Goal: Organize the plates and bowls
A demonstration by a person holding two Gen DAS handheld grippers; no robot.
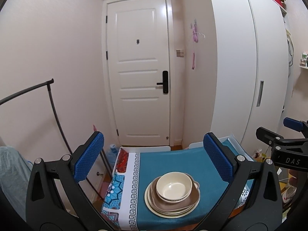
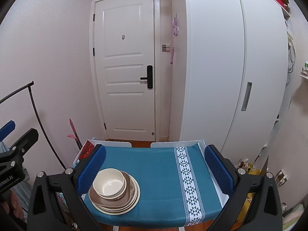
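Low in the left wrist view, the left claw (image 1: pixel 154 161) is seen spread wide, its blue pads (image 1: pixel 89 156) well apart and nothing held between them. Between and below the pads, at lower centre, a cream bowl (image 1: pixel 174 186) is nested on a brown plate (image 1: pixel 173 202), which is stacked on cream plates (image 1: pixel 154 209) — all set on the teal cloth (image 1: pixel 173 159) of the bench (image 1: pixel 123 150). At the right edge of the frame part of the right claw (image 1: pixel 283 144) is visible. A white door (image 1: pixel 138 67) fills the upper centre.

Across the right wrist view, the right claw (image 2: pixel 155 169) is likewise held wide open and empty. The stack is found at lower left — the bowl (image 2: pixel 108 182) just beside the left blue pad (image 2: pixel 91 170), though contact cannot be told. A white patterned band (image 2: pixel 187 182) is seen on the cloth at right of centre, and a wardrobe (image 2: pixel 221 67) occupies the upper right.
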